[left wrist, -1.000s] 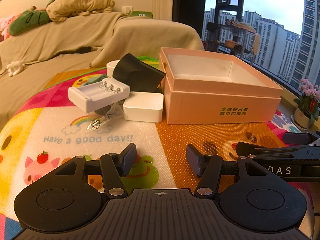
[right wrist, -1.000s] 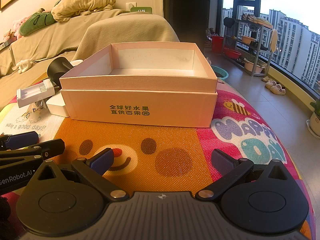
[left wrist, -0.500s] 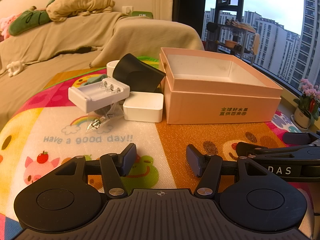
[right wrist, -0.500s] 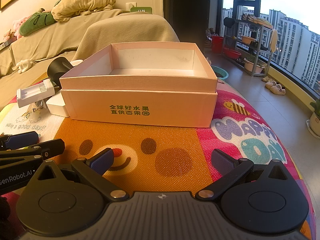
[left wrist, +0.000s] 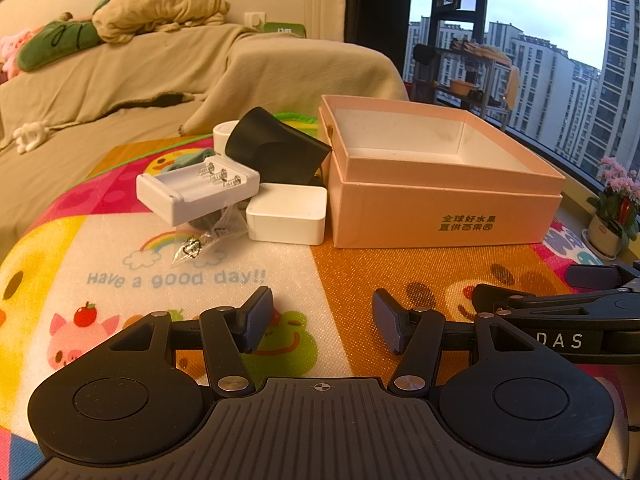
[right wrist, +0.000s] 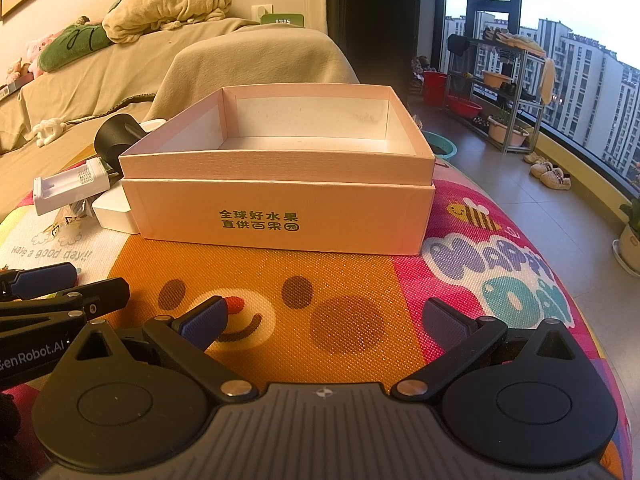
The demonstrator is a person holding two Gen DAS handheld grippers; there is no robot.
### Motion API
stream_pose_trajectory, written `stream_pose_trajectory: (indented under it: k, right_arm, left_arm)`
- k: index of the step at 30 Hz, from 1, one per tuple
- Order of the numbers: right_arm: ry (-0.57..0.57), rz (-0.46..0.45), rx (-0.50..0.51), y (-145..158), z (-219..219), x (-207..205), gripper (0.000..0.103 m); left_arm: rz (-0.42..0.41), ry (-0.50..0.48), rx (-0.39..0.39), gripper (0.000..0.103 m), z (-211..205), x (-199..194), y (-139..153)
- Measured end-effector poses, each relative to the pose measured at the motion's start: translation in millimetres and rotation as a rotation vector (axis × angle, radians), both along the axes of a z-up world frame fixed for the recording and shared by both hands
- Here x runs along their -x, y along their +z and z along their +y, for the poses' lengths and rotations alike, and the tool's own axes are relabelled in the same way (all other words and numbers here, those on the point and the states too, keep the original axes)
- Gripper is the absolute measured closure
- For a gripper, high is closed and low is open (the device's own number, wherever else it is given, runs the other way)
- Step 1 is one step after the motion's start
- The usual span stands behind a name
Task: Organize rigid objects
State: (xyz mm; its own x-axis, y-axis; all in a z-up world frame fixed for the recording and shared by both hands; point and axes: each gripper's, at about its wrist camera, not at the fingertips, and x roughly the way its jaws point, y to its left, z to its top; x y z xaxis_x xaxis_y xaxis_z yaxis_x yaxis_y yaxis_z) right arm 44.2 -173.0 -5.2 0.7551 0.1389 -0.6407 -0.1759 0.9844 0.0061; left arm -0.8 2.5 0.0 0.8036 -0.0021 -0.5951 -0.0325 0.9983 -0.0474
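An open pink cardboard box (left wrist: 448,200) (right wrist: 280,216) stands on the colourful mat, its inside bare. Left of it lie a white battery holder (left wrist: 196,188) (right wrist: 68,188), a white rounded case (left wrist: 286,218) (right wrist: 114,212), a black cone-shaped object (left wrist: 276,152) (right wrist: 116,136), a white cup (left wrist: 225,133) and a small clear bag of metal parts (left wrist: 208,236). My left gripper (left wrist: 322,322) is open and empty, low over the mat in front of these. My right gripper (right wrist: 326,318) is open and empty in front of the box.
The mat (left wrist: 200,280) covers a rounded table. A sofa under beige cloth (left wrist: 160,80) stands behind. Windows, a rack (right wrist: 500,92) and a potted plant (left wrist: 612,208) are at the right. Each gripper shows at the edge of the other's view.
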Motion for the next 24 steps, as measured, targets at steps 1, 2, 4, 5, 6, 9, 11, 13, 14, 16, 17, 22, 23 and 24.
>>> stream_pose_trajectory:
  k: [1,2,4,5,6,9,11,13,14,16,17,22,23,24]
  right_arm:
    - [0.000,0.000,0.000,-0.1,0.1,0.0,0.000]
    - [0.000,0.000,0.001,-0.1,0.2,-0.1,0.000]
    - [0.000,0.000,0.000,-0.2,0.2,-0.2,0.000]
    - [0.000,0.000,0.000,-0.2,0.2,-0.2,0.000]
    - [0.000,0.000,0.000,-0.3,0.3,-0.3,0.000]
    - [0.000,0.000,0.000,-0.4,0.5,-0.4,0.000]
    - [0.000,0.000,0.001,-0.4,1.0,-0.5,0.000]
    - [0.000,0.000,0.005,-0.5,2.1,-0.7,0.000]
    - [0.000,0.000,0.001,-0.4,2.0,-0.7,0.000]
    - [0.000,-0.001,0.003,-0.1,4.5,-0.1,0.000]
    - [0.000,-0.002,0.006,0.0,5.9,0.2,0.000]
    - [0.000,-0.001,0.004,-1.1,3.7,-0.8,0.000]
    - [0.000,-0.002,0.005,-1.2,4.5,-0.7,0.000]
    - [0.000,-0.001,0.005,-1.2,3.7,-1.0,0.000]
  left_arm:
    - [0.000,0.000,0.000,0.042,0.1,0.0,0.0]
    - [0.000,0.000,0.000,0.042,0.1,0.0,0.0]
    - [0.000,0.000,-0.001,0.042,-0.1,0.4,0.1]
    - [0.000,0.000,-0.001,0.042,0.1,0.1,-0.3]
    - [0.000,0.000,-0.001,0.042,0.2,-0.1,-0.5]
    - [0.001,0.000,-0.005,0.042,0.0,0.0,-0.4]
    - [0.001,0.000,-0.009,0.042,-0.2,0.1,-0.4]
    - [0.002,0.000,-0.010,0.042,-0.2,0.1,-0.6]
    - [0.002,0.000,-0.012,0.042,-0.4,0.1,-0.5]
    - [0.003,0.000,-0.015,0.042,-0.7,-0.3,-0.7]
    - [0.003,0.000,-0.014,0.042,-0.2,-0.3,-0.8]
    - [0.003,0.000,-0.016,0.042,-0.4,-0.3,-0.9]
    - [0.004,0.000,-0.018,0.042,-0.9,-1.0,-0.9]
    - [0.004,-0.001,-0.018,0.042,-0.7,-1.3,-1.0]
